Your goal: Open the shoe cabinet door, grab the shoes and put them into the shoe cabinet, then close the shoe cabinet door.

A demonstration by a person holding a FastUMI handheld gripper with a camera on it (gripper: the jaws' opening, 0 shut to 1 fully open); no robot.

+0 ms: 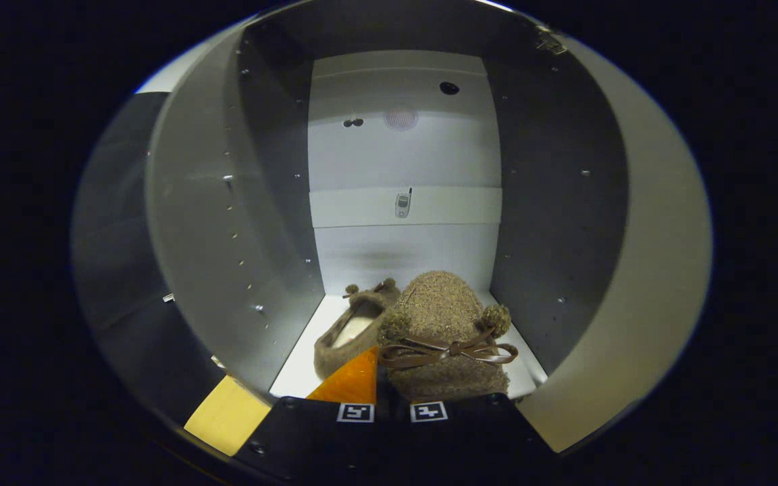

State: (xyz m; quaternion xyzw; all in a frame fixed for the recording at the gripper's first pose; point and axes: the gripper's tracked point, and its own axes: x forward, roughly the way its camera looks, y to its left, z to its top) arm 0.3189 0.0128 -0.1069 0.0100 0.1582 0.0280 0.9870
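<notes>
Two fuzzy brown slippers are inside the open shoe cabinet (294, 381), on its white floor. The left slipper (352, 327) lies flat with its pale lining showing. The right slipper (443, 317), with pompoms and a brown ribbon bow, sits just ahead of my gripper (383, 361), toe pointing up and away. One finger (352, 381) presses against this slipper's left side by the bow. The other finger is hidden behind the slipper. The jaws stand nearly together, shut on the slipper's edge.
Grey side walls (551, 223) flank the narrow compartment, and the white back panel (402, 155) carries a cross rail with a small bracket (402, 204). The open door (115, 243) hangs to the left. A strip of wooden floor (227, 415) shows below the cabinet's left front.
</notes>
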